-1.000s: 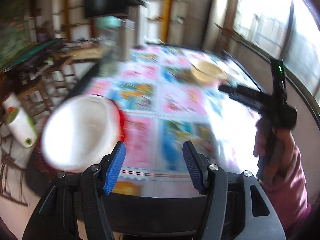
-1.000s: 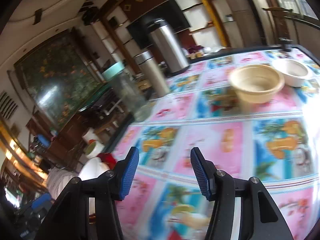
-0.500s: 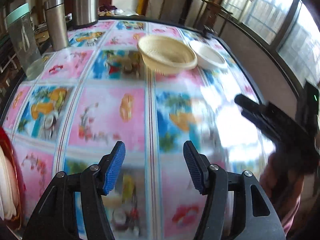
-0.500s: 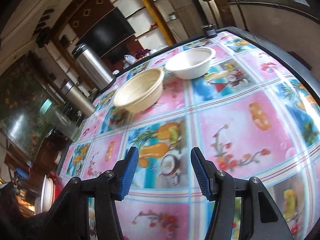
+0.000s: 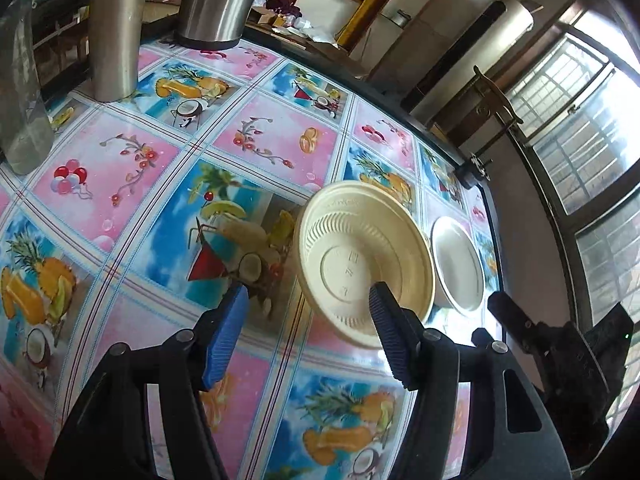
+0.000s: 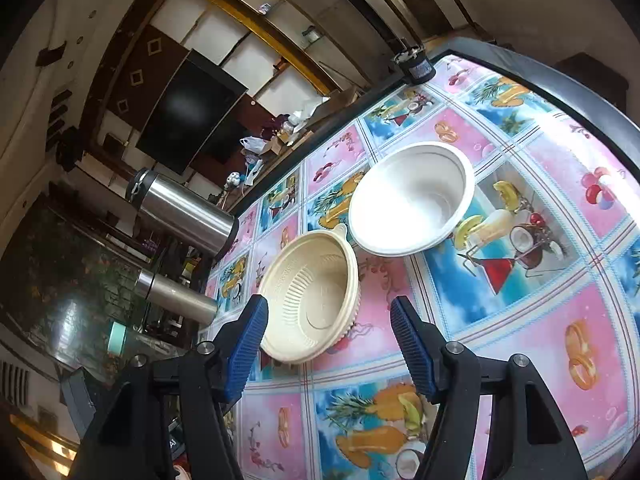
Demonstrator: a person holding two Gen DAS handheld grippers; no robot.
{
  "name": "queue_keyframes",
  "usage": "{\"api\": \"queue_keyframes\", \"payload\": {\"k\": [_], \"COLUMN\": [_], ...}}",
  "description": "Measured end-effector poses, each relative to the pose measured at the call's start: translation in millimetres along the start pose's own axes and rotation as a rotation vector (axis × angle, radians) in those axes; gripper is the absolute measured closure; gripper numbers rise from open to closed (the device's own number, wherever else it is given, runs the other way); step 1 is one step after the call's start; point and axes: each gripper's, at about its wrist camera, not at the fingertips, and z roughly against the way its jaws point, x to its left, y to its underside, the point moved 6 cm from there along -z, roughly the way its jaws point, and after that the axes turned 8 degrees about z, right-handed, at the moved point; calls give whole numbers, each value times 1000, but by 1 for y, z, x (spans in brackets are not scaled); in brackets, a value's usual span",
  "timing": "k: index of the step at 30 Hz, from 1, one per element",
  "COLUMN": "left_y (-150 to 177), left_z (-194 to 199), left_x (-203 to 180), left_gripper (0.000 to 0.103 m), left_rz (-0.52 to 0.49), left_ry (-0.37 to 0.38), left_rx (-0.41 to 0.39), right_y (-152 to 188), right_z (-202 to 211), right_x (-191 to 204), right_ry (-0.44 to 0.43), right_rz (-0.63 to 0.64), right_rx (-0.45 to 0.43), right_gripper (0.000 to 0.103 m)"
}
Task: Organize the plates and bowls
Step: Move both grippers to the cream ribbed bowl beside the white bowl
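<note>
Right wrist | both jaws released, widening | cream bowl (image 6: pixel 310 300) touching white bowl (image 6: pixel 412 200)

In the left wrist view, the patterned surface (image 5: pixel 132 208) lies bare across the centre and lower left of the frame. Along the upper left stand two steel flasks (image 5: pixel 116 28) and a clear jar (image 5: pixel 20 92), closing that edge. At centre right the beige bowl (image 5: pixel 364 256) and white bowl (image 5: pixel 458 264) sit just beside each other, leaving no clear gap between them. The right gripper (image 5: pixel 520 320) crowds the lower right.
</note>
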Motion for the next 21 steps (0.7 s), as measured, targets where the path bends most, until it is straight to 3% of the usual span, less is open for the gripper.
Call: {"api": "queue_keyframes", "payload": {"k": [4, 8, 13, 16, 19, 21], "left_y": [-11, -11, -8, -7, -10, -11], "left_z": [-20, -33, -44, -48, -44, -41], "left_x": [4, 0, 3, 3, 1, -1], "left_gripper": [41, 41, 41, 41, 41, 41], "left_rz": [59, 55, 55, 57, 59, 50], "left_ry": [36, 52, 92, 129, 168, 179], "left_rx": [42, 94, 147, 175, 168, 170], "right_y": [-13, -16, -13, -11, -5, -2], "right_z": [-30, -59, -72, -78, -85, -89], "right_x": [-6, -5, 13, 12, 4, 0], "right_ry": [47, -26, 2, 51, 47, 55], "right_rz": [-4, 0, 98, 109, 72, 52], "right_rx": [53, 137, 185, 182, 205, 206], "right_gripper": [36, 37, 39, 46, 55, 56]}}
